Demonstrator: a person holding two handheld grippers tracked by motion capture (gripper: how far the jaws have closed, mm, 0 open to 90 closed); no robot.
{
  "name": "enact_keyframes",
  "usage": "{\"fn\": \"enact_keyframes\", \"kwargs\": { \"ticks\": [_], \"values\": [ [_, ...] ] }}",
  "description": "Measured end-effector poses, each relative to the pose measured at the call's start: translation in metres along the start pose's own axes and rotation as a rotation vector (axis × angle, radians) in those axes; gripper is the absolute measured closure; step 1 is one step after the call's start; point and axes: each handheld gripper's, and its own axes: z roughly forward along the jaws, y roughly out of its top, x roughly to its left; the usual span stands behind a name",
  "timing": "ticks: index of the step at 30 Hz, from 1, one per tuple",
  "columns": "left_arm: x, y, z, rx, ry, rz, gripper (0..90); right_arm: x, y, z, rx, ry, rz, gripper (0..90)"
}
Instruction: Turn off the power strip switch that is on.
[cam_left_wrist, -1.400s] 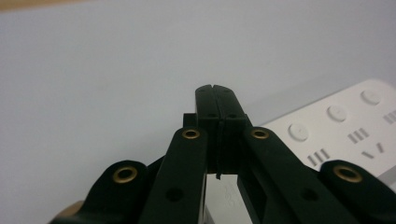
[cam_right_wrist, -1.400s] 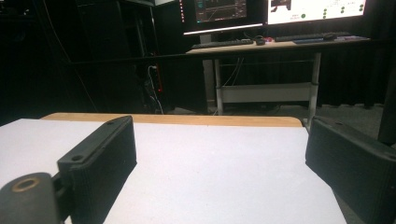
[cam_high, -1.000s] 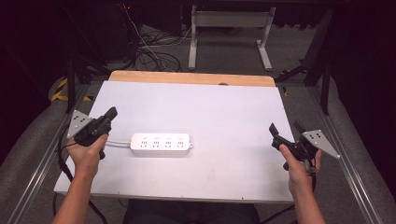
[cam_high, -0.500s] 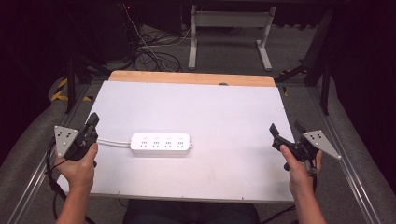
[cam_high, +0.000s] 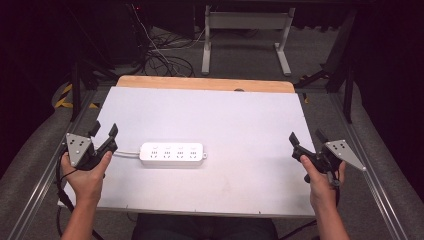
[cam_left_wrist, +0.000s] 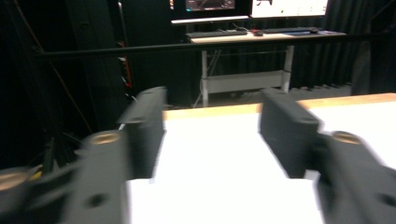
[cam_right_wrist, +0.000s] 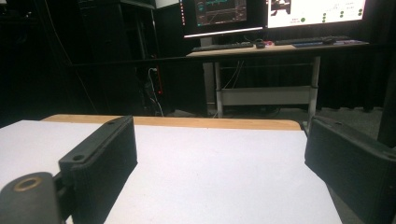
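Observation:
A white power strip (cam_high: 172, 153) lies flat on the white table (cam_high: 225, 115), left of the middle, its cord running off to the left. My left gripper (cam_high: 103, 132) is held at the table's left edge, just left of the strip, open with nothing between its jaws. In the left gripper view its jaws (cam_left_wrist: 212, 135) stand apart over bare white tabletop. My right gripper (cam_high: 306, 137) hovers at the right edge, open and empty. In the right gripper view the two black jaws (cam_right_wrist: 224, 163) are spread wide over the white surface.
A wooden strip (cam_high: 205, 83) borders the table's far edge. Beyond it are a desk frame (cam_high: 245, 37), floor cables (cam_high: 160, 57), and a desk with monitors (cam_right_wrist: 271, 14). Metal rails (cam_high: 372, 175) run along both table sides.
My left gripper swung out past the left edge, then came back toward the power strip's cord end. The right gripper has stayed where it was.

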Motion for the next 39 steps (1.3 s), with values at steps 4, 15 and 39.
{"fn": "enact_keyframes", "kwargs": {
  "ticks": [4,15,39],
  "values": [
    [0.0014,-0.0011,0.0008,0.009,-0.002,0.018,23.7,-0.0010,0.0001,-0.0003,-0.001,-0.003,0.001,9.5],
    [0.0020,-0.0016,0.0014,0.018,-0.009,0.018,7.4,0.0000,0.0002,-0.0001,-0.001,-0.003,-0.003,8.8],
    [-0.0007,-0.0014,0.0030,0.034,-0.056,0.005,2.5,0.0009,0.0004,-0.0086,-0.008,-0.018,0.003,8.8]
  ]
}}
